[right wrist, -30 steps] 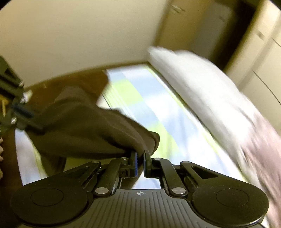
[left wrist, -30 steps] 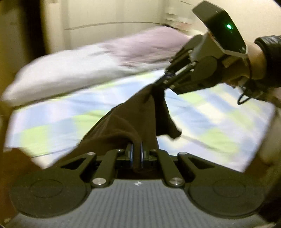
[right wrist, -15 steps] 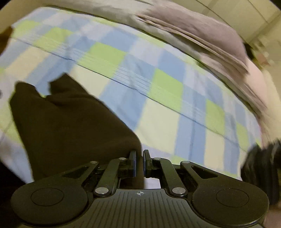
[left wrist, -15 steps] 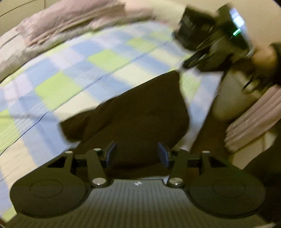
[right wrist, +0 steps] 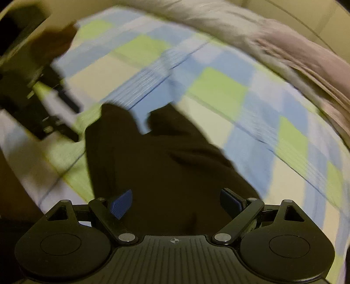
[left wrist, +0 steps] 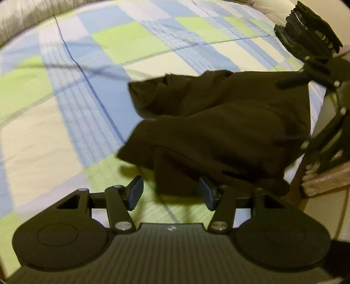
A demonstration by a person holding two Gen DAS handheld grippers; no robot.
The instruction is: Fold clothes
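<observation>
The bed [left wrist: 54,131] runs wide under me, its sheet checked in blue, green and cream, with bare sheet open to my left and ahead up to the gray pillow [right wrist: 207,15] and the folded pinkish blanket [right wrist: 306,56] along the far edge. The near right edge of the bed drops off just beside the dark garment [left wrist: 218,122], which lies bunched in loose folds close to that corner. My left tool [left wrist: 170,193] hangs over the sheet with its blue pads spread wide and nothing between them; the garment's near hem lies just in front of its right pad and reaches out ahead and to the right. My right tool [right wrist: 175,204] is also spread wide and grips nothing, with the garment lying under and ahead of it, filling the gap between its pads. In the left view my right tool shows at the far right, beside the garment's edge over the bed's corner. The right view is blurred.
</observation>
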